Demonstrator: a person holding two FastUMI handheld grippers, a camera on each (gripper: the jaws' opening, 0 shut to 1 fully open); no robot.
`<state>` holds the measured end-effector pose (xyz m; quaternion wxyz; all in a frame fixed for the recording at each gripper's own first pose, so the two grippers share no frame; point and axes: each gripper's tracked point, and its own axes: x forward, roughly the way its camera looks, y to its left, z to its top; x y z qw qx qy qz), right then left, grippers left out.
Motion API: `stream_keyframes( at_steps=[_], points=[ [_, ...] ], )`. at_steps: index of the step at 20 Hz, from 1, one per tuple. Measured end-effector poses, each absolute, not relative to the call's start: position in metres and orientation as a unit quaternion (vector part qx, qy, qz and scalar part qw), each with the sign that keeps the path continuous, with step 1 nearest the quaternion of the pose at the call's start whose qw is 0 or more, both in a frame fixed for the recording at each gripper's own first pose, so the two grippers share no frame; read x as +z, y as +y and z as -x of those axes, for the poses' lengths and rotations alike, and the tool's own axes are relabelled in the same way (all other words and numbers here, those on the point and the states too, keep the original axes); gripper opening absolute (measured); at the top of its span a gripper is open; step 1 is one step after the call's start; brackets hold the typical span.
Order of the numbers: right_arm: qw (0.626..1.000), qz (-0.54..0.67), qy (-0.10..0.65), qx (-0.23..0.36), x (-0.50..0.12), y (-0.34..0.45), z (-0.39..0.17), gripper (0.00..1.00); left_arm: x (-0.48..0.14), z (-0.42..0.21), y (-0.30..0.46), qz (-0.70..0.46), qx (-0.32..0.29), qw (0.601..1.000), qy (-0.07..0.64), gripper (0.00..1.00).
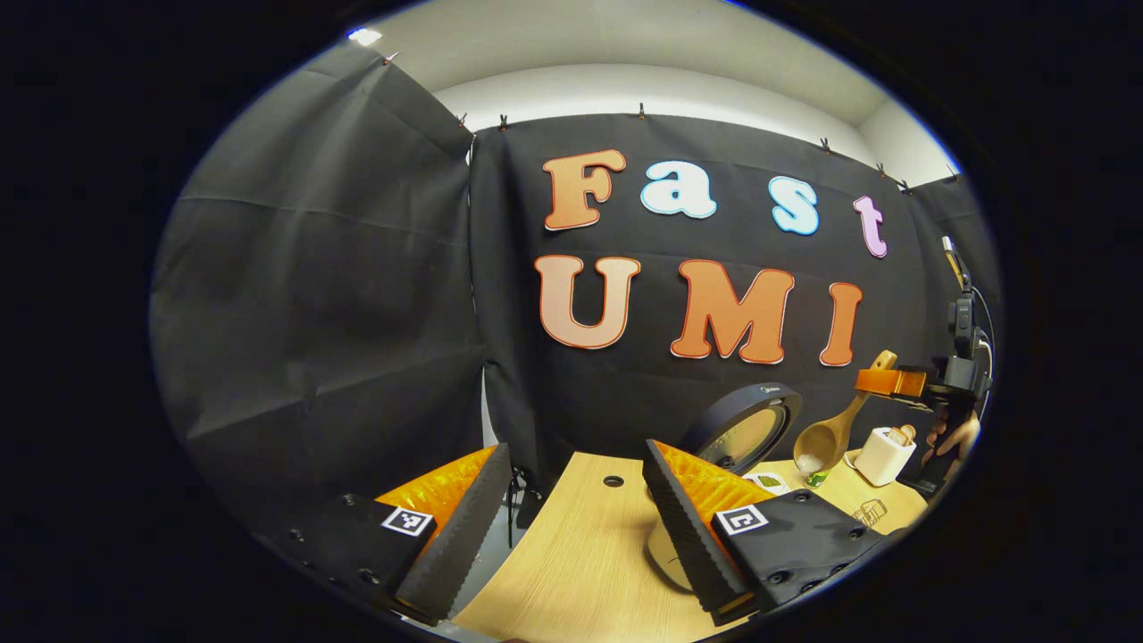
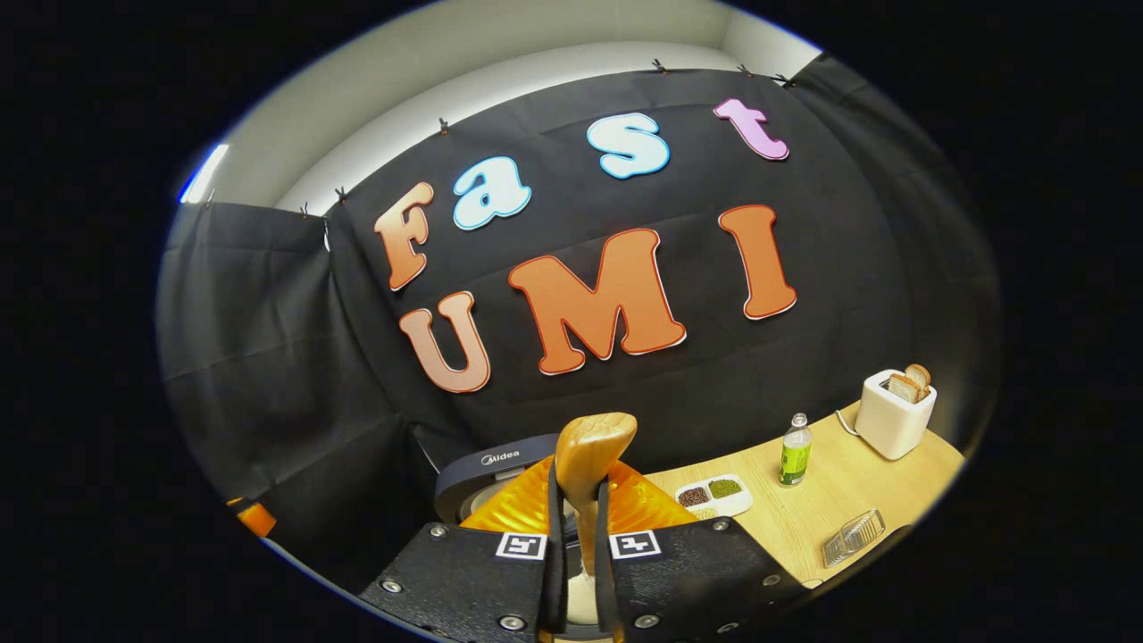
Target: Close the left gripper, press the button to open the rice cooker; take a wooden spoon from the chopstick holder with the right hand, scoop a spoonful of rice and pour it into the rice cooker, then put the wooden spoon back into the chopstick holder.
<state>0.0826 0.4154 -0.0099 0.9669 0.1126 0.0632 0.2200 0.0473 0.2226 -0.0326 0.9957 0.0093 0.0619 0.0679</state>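
**Spoon clamped, rice over the cooker**

The right gripper (image 2: 579, 545) was pinched on the light-brown wooden spoon (image 2: 589, 464), both fingers pressing its handle. In the left gripper view we saw that spoon (image 1: 826, 438) held aloft, its bowl carrying a little white rice beside the raised round lid of the dark rice cooker (image 1: 746, 427). We judged the spoon stiff and light, though smooth enough to twist, so a grip on the handle suited it. The left gripper (image 1: 571, 513) hung spread above the pale wooden table (image 1: 580, 554). A white toaster (image 2: 896, 413) and green bottle (image 2: 794, 451) stood beyond.

Rice cooker (image 2: 500, 473) body behind the right gripper's fingers (image 2: 546, 536).
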Motion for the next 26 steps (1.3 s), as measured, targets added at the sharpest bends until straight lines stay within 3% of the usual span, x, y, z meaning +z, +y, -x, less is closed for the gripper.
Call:
stream_keyframes(
  at_steps=[26],
  points=[
    [0.962,0.043,0.046,0.265,-0.044,0.448,-0.065,0.12,-0.041,-0.051,0.236,-0.019,0.069,0.995,0.07,0.97]
  ],
)
